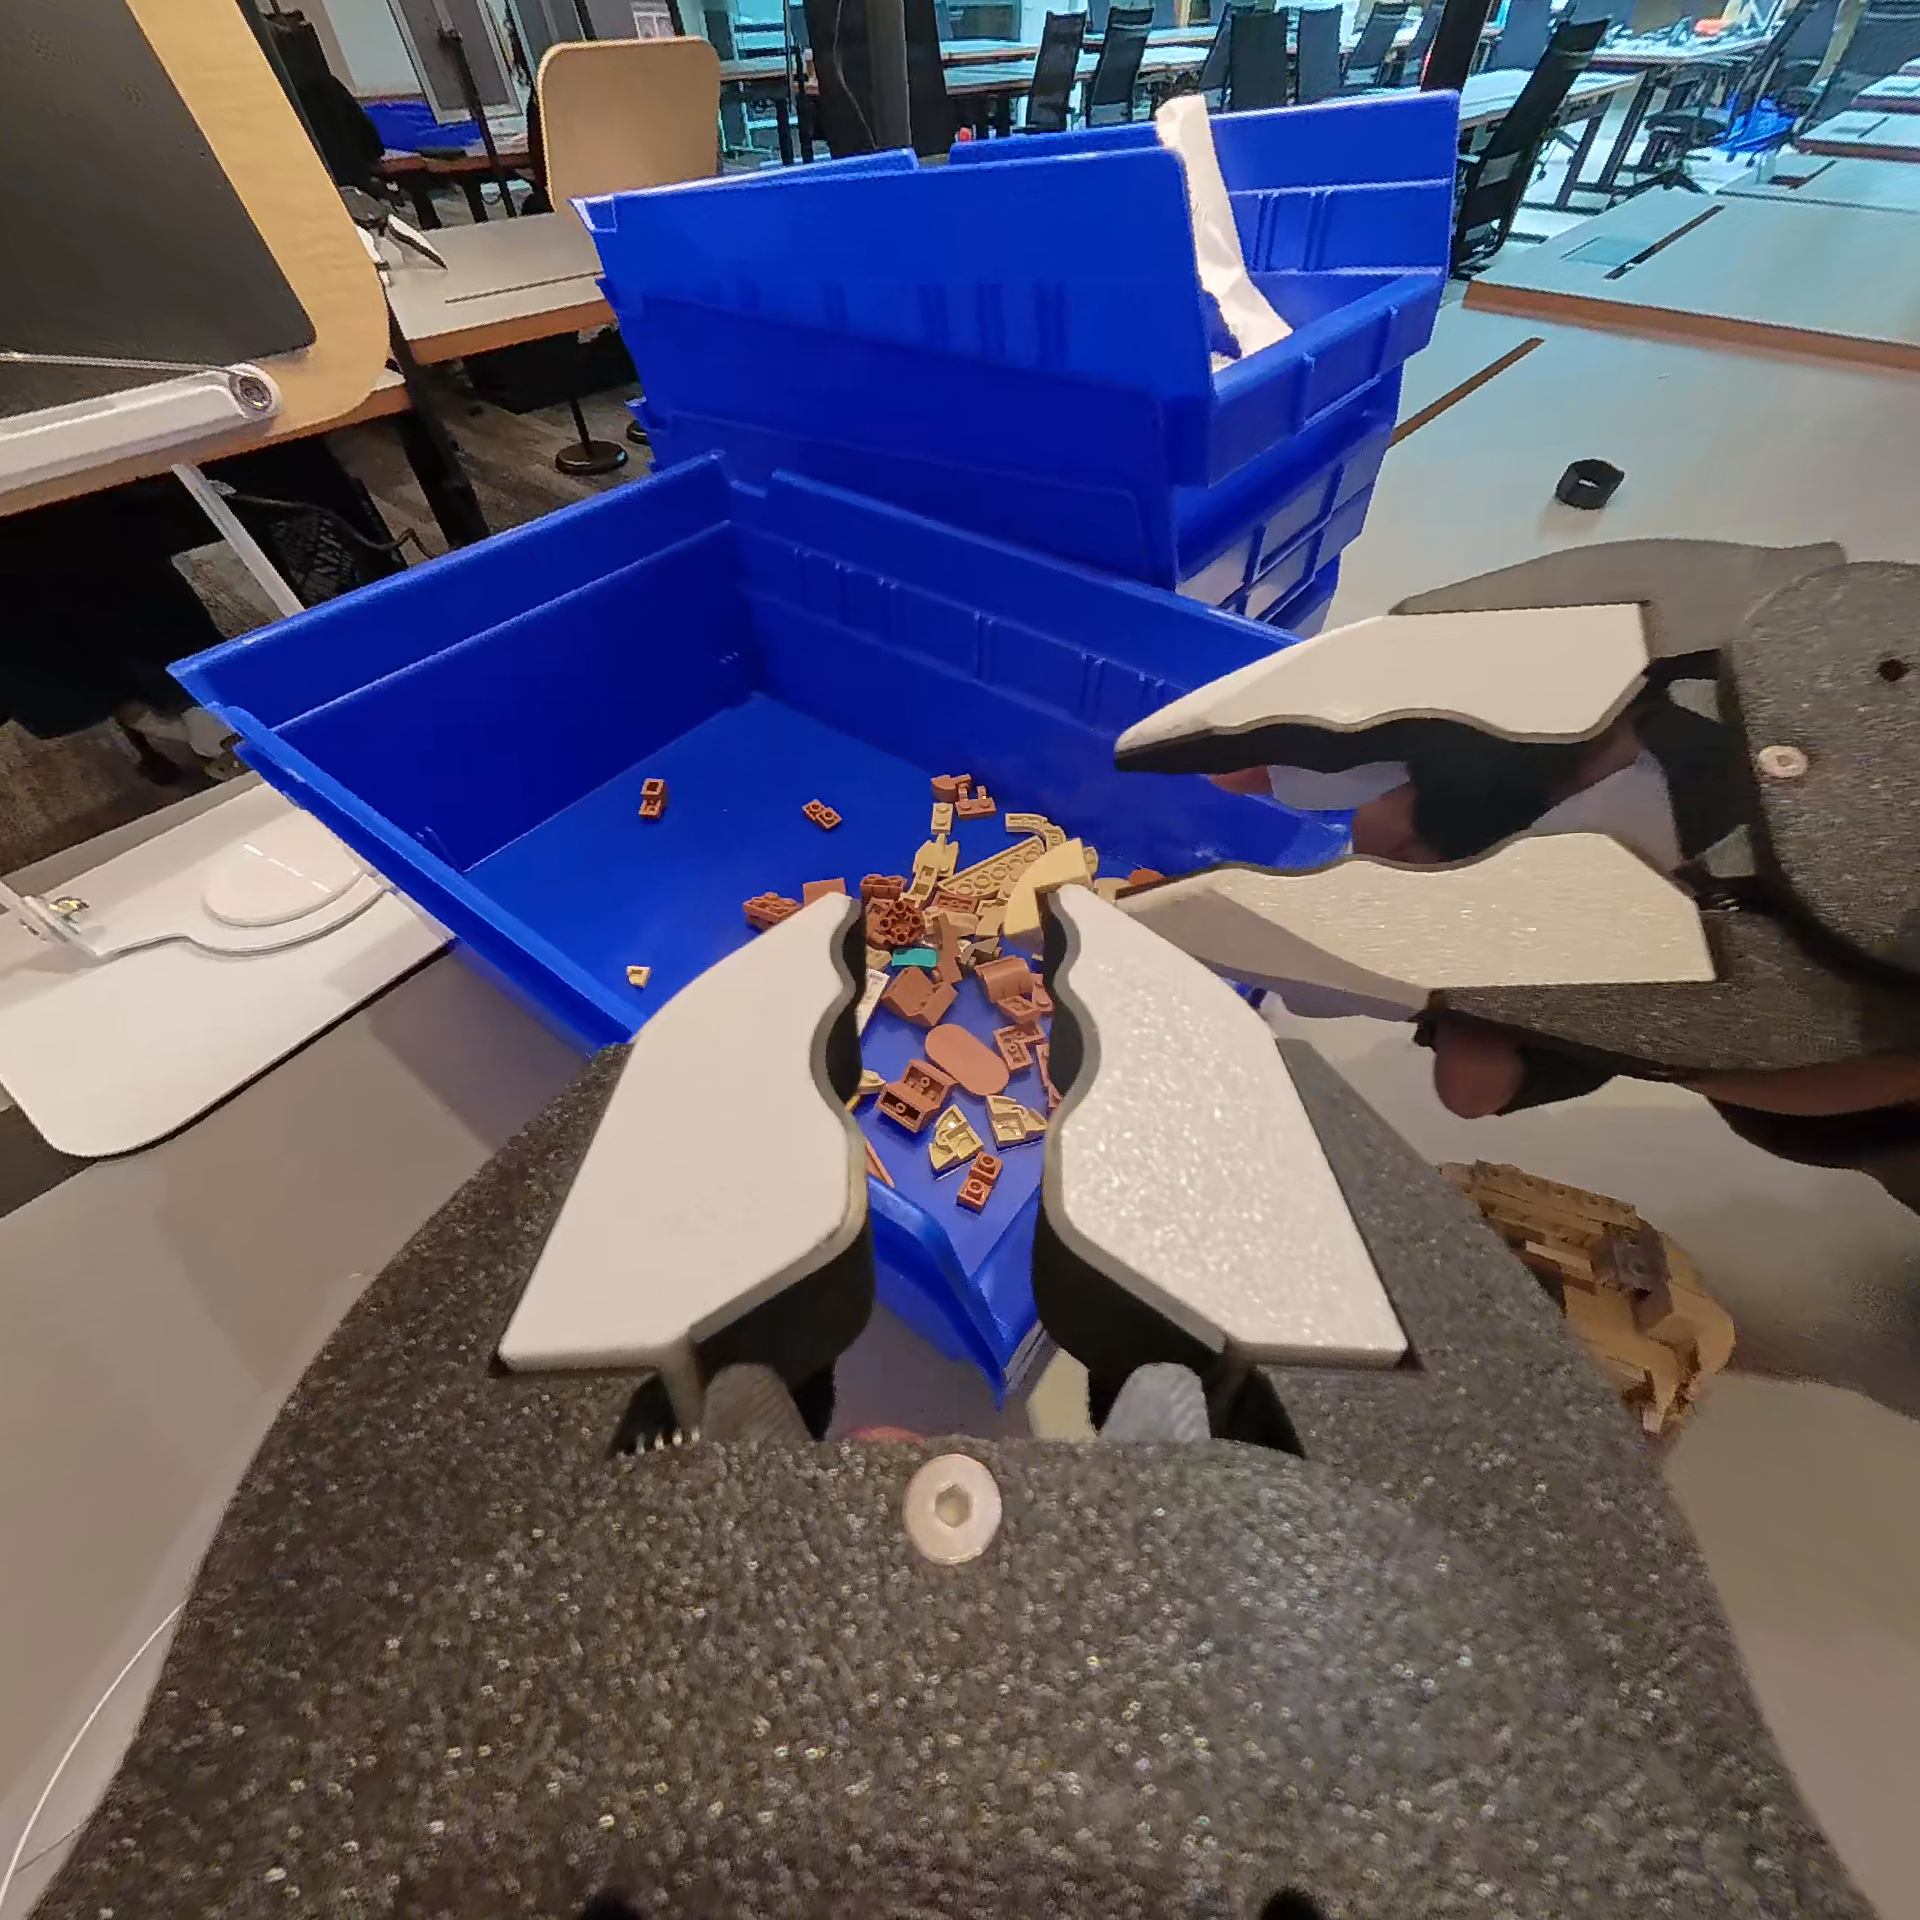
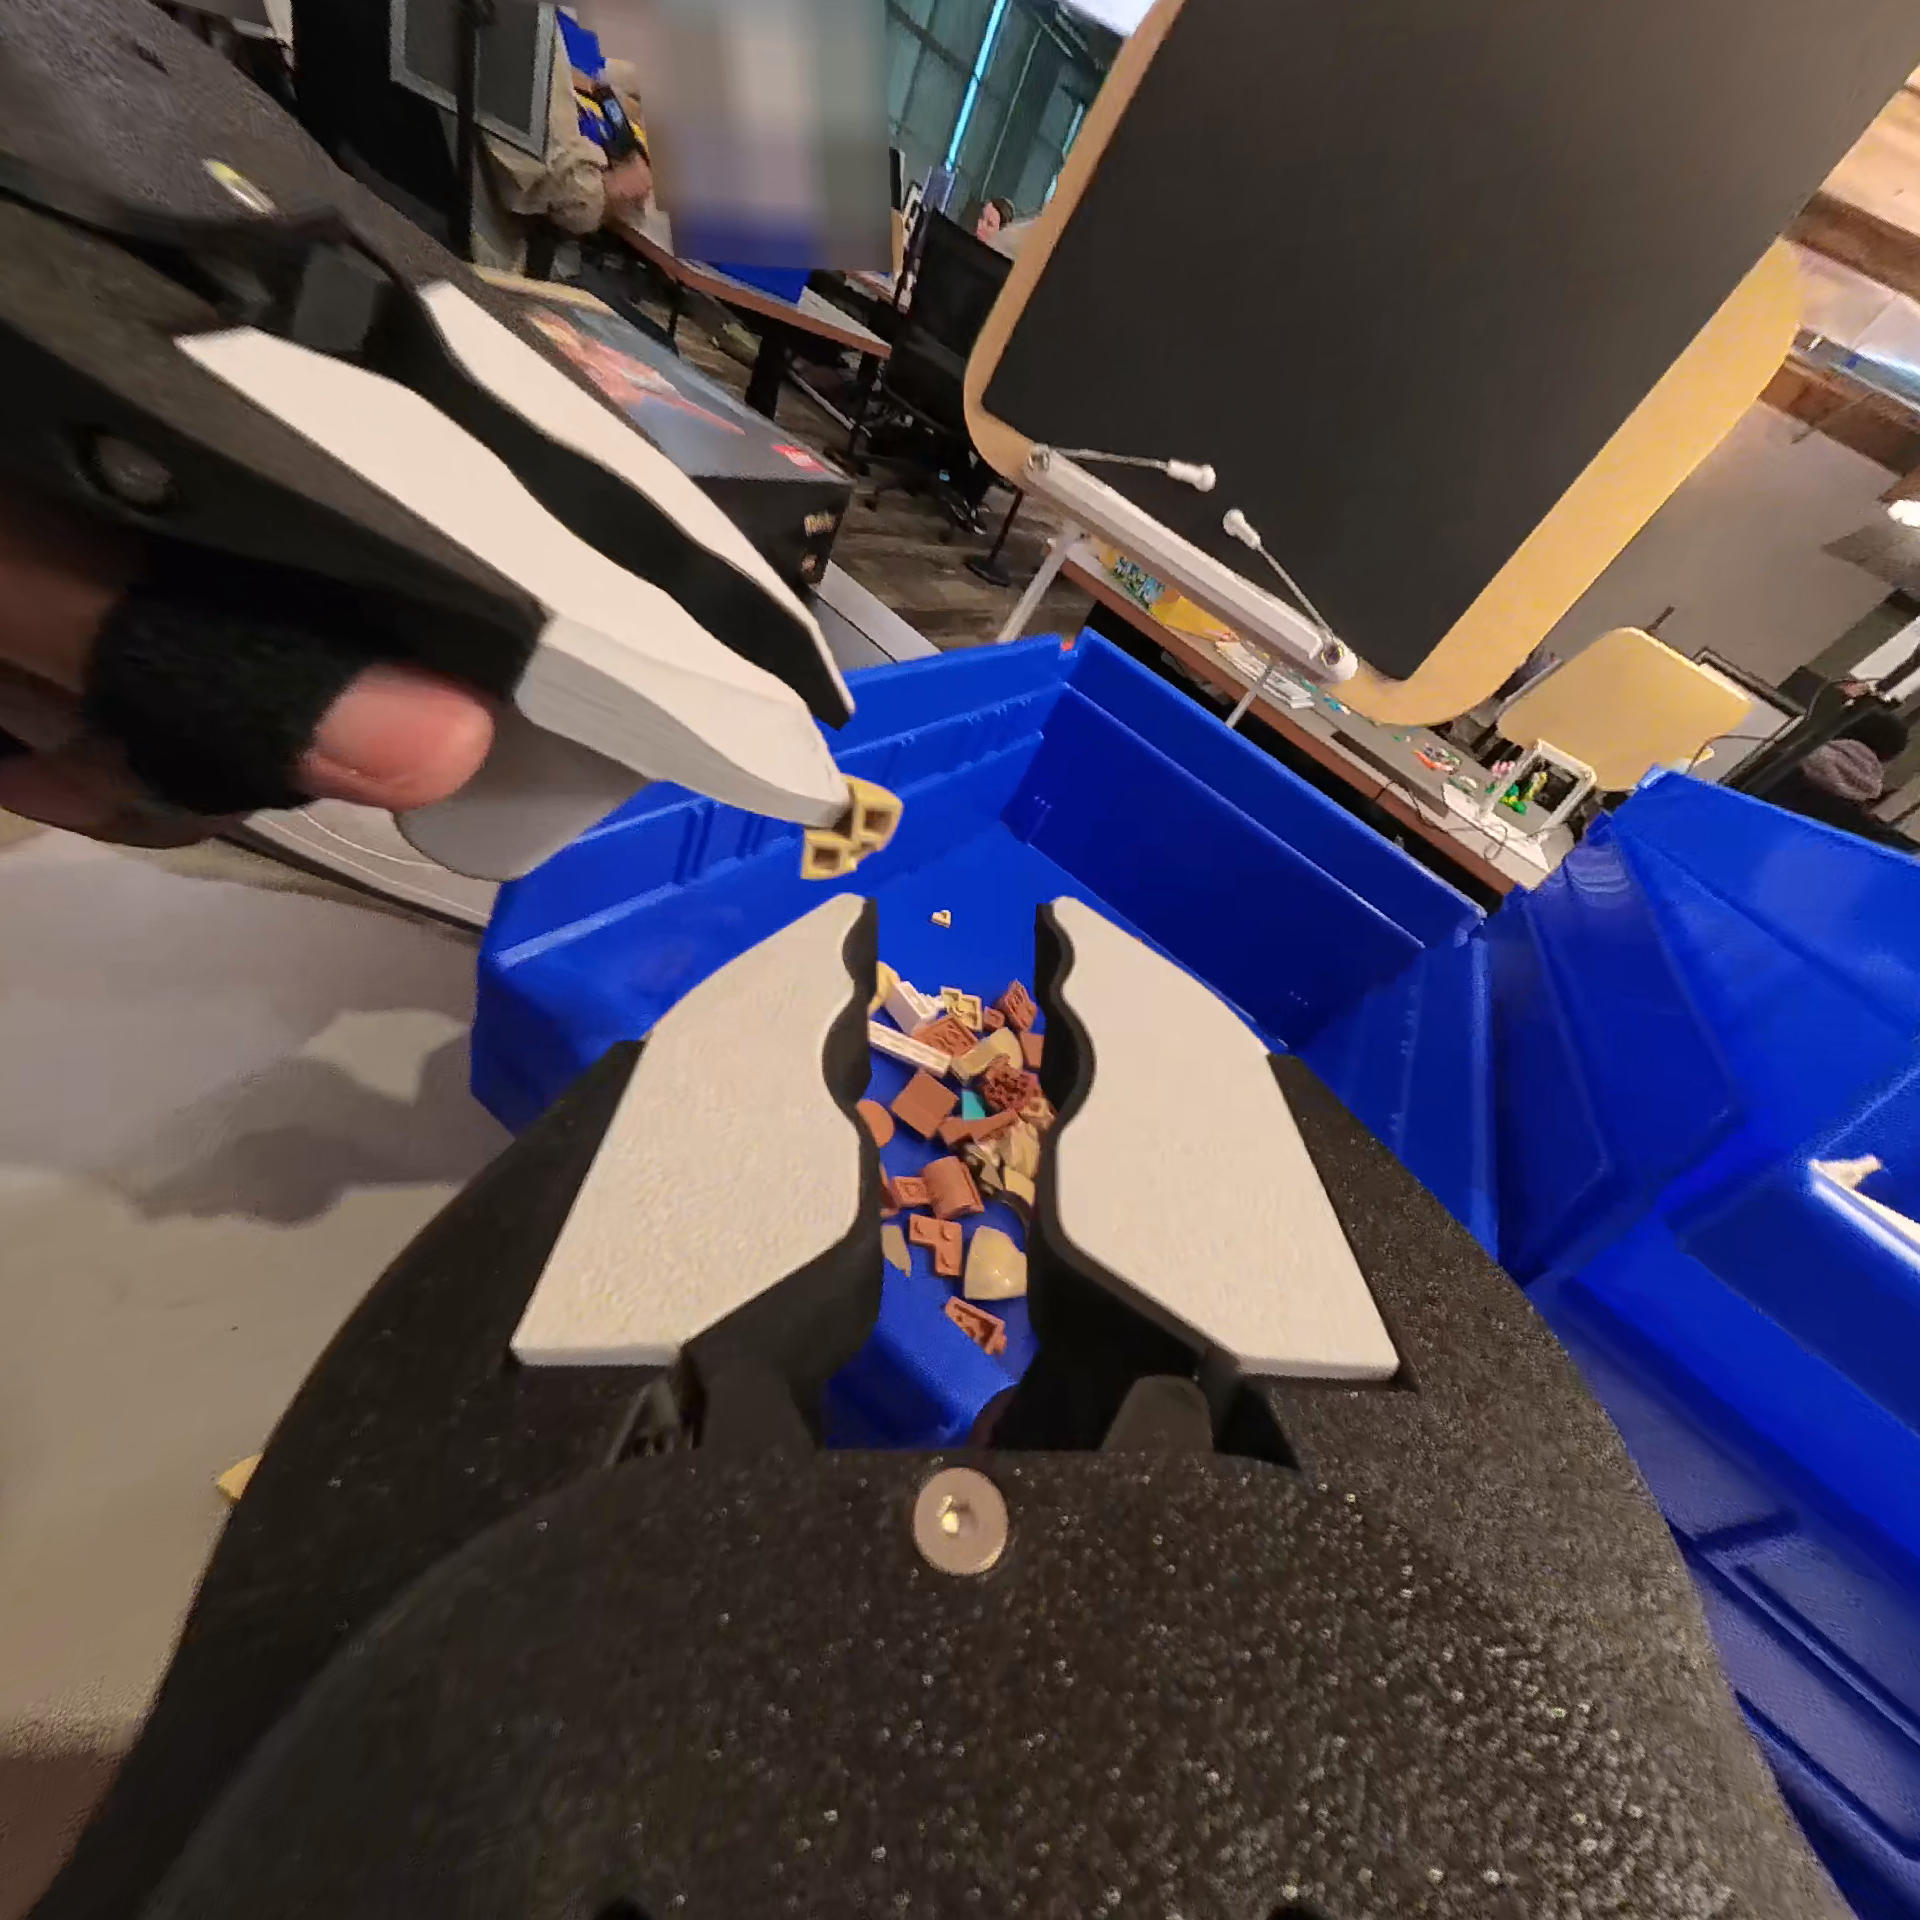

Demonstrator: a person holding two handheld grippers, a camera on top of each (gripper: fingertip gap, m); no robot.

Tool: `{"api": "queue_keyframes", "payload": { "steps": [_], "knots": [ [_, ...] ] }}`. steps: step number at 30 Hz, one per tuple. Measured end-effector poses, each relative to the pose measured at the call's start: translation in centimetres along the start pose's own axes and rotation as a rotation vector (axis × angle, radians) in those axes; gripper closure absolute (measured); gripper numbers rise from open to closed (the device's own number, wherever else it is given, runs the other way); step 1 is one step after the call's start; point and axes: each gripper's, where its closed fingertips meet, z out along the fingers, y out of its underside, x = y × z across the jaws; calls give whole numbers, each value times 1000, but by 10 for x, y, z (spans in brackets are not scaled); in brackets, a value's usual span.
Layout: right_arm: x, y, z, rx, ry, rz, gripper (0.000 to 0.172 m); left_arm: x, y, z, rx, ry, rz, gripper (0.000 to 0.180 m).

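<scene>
Left gripper (image 1: pixel 951 902) is spread, with a tan corner brick (image 2: pixel 852 831) at one fingertip, upper left in the right wrist view. Right gripper (image 2: pixel 951 906) gapes empty over the loose bricks (image 1: pixel 956 997) in the blue bin (image 1: pixel 468 717).

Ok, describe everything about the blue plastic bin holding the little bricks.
The blue plastic bin is an open-topped, rigid rectangular tray with ribbed walls, resting upright on the grey table before a stack of similar blue bins. Brown and tan small bricks litter its floor, mostly at one end. The left gripper and right gripper hang over it.
</scene>
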Motion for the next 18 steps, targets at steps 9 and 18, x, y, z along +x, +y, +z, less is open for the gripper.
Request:
{"api": "queue_keyframes", "payload": {
  "steps": [9,18],
  "knots": [
    [5,14,14,-58,53,-14,145,1,4,0,-19,-23,36,144],
    [11,34,-15,-146,94,-103,145,16,5,-36,17,-50,329,143]
  ]
}}
